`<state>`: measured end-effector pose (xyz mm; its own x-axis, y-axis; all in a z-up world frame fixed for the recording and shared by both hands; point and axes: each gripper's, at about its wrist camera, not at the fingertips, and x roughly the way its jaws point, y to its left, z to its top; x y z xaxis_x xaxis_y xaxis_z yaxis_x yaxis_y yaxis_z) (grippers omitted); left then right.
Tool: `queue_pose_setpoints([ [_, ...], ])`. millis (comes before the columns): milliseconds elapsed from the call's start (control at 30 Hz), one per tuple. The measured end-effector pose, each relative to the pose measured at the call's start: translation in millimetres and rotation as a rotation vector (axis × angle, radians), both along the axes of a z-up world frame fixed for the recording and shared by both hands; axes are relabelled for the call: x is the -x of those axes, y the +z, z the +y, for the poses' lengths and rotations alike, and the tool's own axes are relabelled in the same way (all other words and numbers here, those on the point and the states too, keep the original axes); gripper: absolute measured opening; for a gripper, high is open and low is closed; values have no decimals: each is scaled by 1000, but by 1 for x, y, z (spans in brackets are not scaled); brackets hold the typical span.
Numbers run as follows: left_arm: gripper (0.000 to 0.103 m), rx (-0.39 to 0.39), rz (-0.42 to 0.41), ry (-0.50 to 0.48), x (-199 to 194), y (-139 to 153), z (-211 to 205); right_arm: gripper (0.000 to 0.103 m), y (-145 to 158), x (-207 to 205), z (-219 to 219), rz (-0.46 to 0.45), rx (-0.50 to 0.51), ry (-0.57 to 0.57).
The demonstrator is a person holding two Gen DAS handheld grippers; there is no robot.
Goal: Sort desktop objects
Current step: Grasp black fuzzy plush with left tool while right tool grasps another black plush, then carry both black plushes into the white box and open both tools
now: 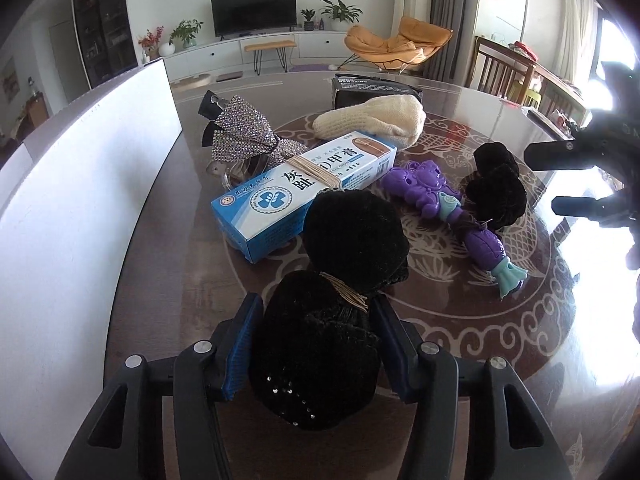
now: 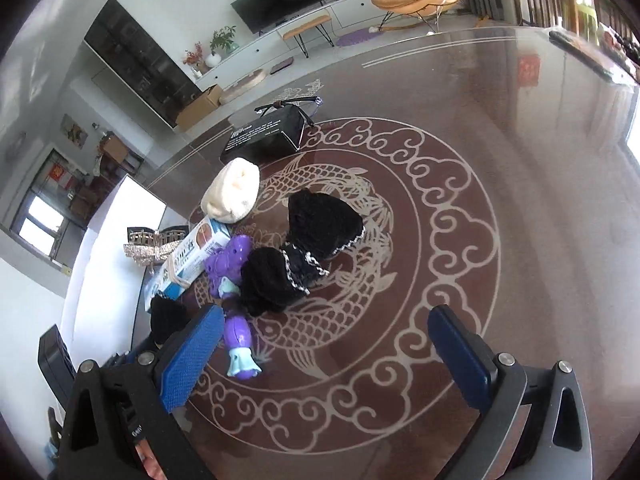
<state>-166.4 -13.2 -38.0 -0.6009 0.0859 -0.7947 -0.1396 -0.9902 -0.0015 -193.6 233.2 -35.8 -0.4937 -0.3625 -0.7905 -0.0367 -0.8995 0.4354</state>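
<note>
Left gripper (image 1: 316, 344): blue fingers (image 1: 244, 344) closed in on the near end of a black knit bundle (image 1: 320, 320) tied at the waist with tan twine. Both pads look to be against the fabric, so it has hold of it. The bundle's far lobe touches the corner of a blue-and-white carton (image 1: 304, 196), also wound with twine.

Right gripper (image 2: 328, 360): fingers (image 2: 192, 356) spread wide, nothing between them, only the bare bench (image 2: 520, 160) with its koi and cloud pattern below.

Rest of the pile on the bench:
- purple toy with teal tail (image 1: 452, 208), lying flat just right of the carton
- second black knit piece (image 1: 496, 188) touching the toy's far side; the right wrist view shows white trim on it
- cream knit item (image 1: 372, 124) behind the carton, black box (image 1: 372, 88) behind that
- rhinestone bow (image 1: 244, 132) left of the carton, partly under it

White board (image 1: 80, 200) stands along the bench's left edge.
</note>
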Motion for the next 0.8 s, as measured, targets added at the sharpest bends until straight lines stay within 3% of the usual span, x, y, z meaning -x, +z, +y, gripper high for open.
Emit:
queue_pose_setpoints([
  [100, 55, 0, -1, 0, 0, 0, 0, 85, -8, 40, -24, -88, -9, 0],
  [167, 55, -10, -1, -1, 0, 0, -2, 76, -17, 51, -38, -120, -75, 5],
  [200, 55, -25, 0, -2, -1, 1, -4, 50, -14, 52, -45, -100, -124, 9],
  [233, 55, -56, 2, -8, -2, 2, -7, 40, -16, 51, -49, -102, -141, 28],
  [300, 41, -139, 7, -16, -6, 3, -17, 40, -15, 42, -50, -91, -115, 47],
  [400, 38, -234, 20, -1, -23, 5, -30, 39, -7, 10, -45, -48, -158, 119],
  [500, 38, -223, 84, 3, -52, 16, -31, 39, 10, -36, -34, 24, -236, 199],
  [567, 38, -255, 111, 4, -68, 25, -31, 39, 22, -64, -24, 65, -272, 242],
  [667, 38, -314, 169, 14, -91, 53, -37, 39, 33, -85, -23, 85, -259, 286],
  [800, 38, -376, 273, 57, -125, 103, -74, 39, 58, -95, -58, 148, -191, 355],
])
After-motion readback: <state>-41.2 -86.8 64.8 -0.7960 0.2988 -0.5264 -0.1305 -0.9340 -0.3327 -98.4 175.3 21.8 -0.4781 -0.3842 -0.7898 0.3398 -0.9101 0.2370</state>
